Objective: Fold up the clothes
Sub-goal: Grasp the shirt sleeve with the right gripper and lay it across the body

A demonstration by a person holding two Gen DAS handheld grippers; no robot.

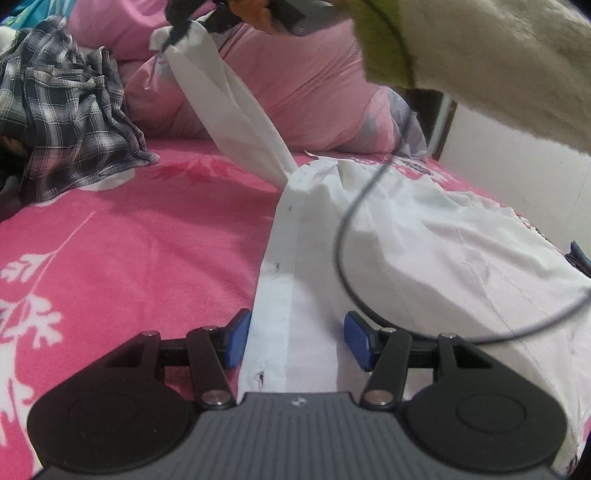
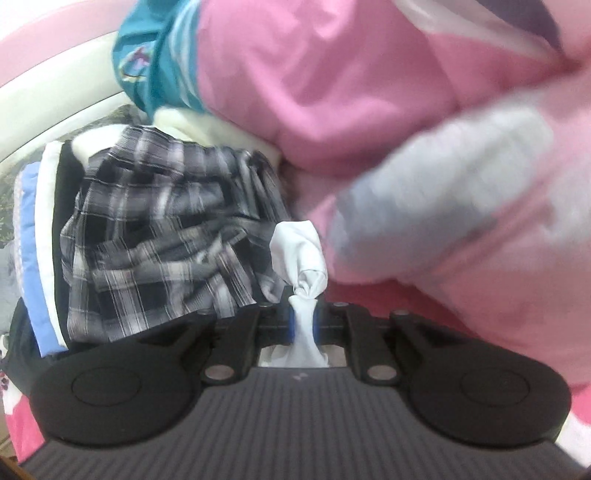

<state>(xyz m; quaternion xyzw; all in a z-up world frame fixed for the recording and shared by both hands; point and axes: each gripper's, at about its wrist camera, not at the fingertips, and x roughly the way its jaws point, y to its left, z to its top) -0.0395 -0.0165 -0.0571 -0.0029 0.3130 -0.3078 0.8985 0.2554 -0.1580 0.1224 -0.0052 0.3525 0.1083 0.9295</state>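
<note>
A white shirt [image 1: 406, 240] lies on the pink bedspread [image 1: 147, 236], its button placket running toward me. My left gripper [image 1: 295, 341] is open, its blue pads either side of the placket at the shirt's near edge. My right gripper [image 2: 303, 325] is shut on the bunched end of the shirt's white sleeve [image 2: 301, 254]. In the left wrist view the right gripper [image 1: 184, 26] holds that sleeve [image 1: 236, 107] stretched up and away at the top left.
A crumpled black-and-white plaid garment [image 1: 70, 110] lies at the left, also in the right wrist view [image 2: 166, 240]. Pink pillows [image 1: 306, 85] sit behind the shirt. A black cable [image 1: 343, 236] loops over the shirt. My cream-sleeved arm [image 1: 498, 55] crosses the top right.
</note>
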